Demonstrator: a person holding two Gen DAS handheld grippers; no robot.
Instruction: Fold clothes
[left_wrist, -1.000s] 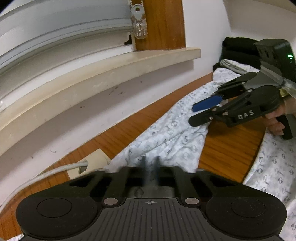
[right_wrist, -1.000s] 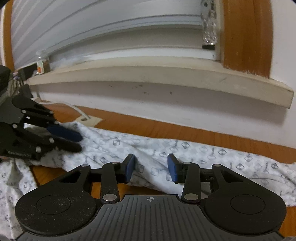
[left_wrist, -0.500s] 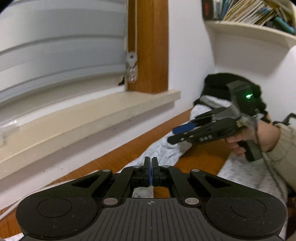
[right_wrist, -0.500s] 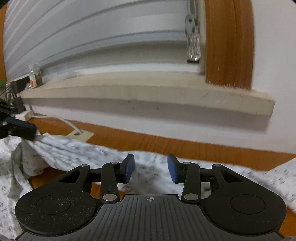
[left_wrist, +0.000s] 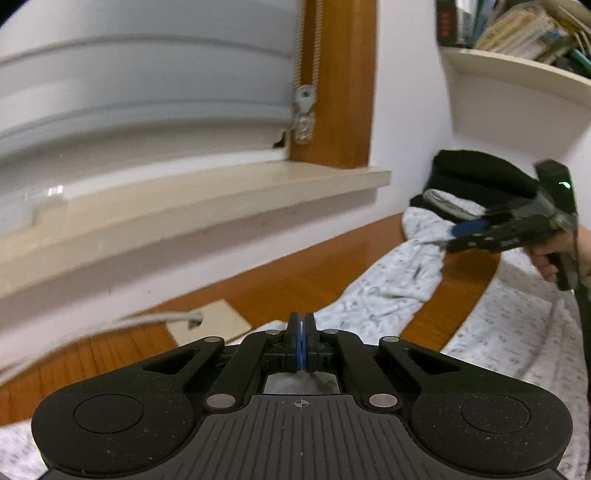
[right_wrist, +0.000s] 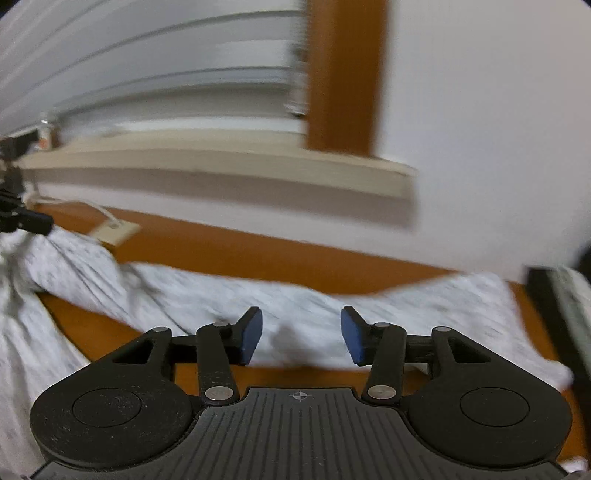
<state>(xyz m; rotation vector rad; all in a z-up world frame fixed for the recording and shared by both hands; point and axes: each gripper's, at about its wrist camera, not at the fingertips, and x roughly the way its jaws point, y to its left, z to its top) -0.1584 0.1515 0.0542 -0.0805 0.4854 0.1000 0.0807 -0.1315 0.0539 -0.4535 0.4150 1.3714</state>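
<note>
Cloth (right_wrist: 303, 295) was let go as the right gripper (right_wrist: 301, 338) jaws were opening; left gripper (left_wrist: 301, 345) stayed clenched on an edge at 6 o'clock. Regrip expected.

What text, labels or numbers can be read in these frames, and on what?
None can be read.
Book spine: red lettering, too blurred.
Right gripper, side: pale marks, too blurred.
Left gripper, base: a crosshair mark, no words.
</note>
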